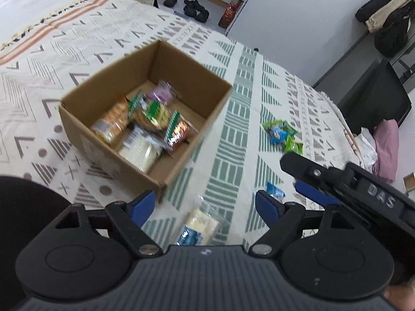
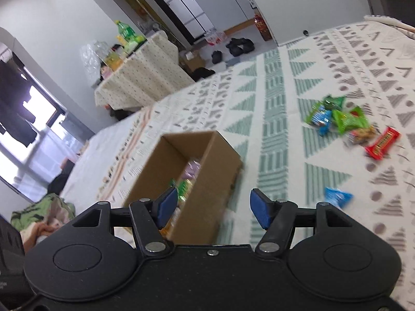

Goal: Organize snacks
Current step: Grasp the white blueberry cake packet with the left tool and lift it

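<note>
An open cardboard box (image 1: pixel 77 115) sits on the patterned bedspread and holds several wrapped snacks (image 1: pixel 145 124). My left gripper (image 1: pixel 205 204) is open and empty, above a pale cracker packet (image 1: pixel 201 224) lying on the spread between its fingers. A small blue packet (image 1: pixel 275 190) lies by its right finger. My right gripper (image 2: pixel 214 207) is open and empty, just above the box's near edge (image 2: pixel 205 197); it also shows in the left wrist view (image 1: pixel 298 173). Green and blue packets (image 2: pixel 334 115), a red bar (image 2: pixel 382 142) and a blue packet (image 2: pixel 337 197) lie loose to the right.
The bedspread (image 1: pixel 246 103) covers a bed. A cloth-covered table (image 2: pixel 140 77) with bottles stands beyond it. Shoes (image 1: pixel 194 9) lie on the floor. A dark chair (image 1: pixel 376 98) and pink cloth (image 1: pixel 387 147) are beside the bed's right edge.
</note>
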